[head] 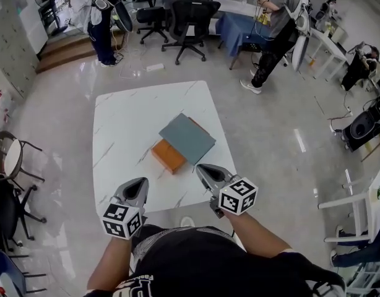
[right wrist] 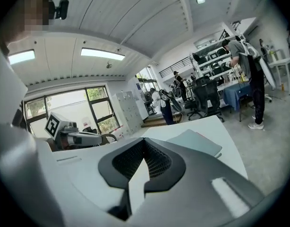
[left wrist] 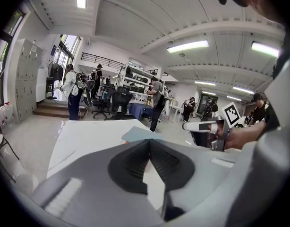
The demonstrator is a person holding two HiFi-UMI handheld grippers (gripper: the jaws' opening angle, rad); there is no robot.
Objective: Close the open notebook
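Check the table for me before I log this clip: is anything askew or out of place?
The grey notebook lies diagonal to the edges of the table. It overlaps an orange block that sticks out at its near-left side, so it may not sit flat. Nothing looks spilled or damaged.

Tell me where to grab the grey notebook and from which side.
Grip the grey notebook at its near right edge, coming with the right claw from the person's side. It rests on an orange block, so that edge seems raised off the table, leaving room for a jaw beneath.
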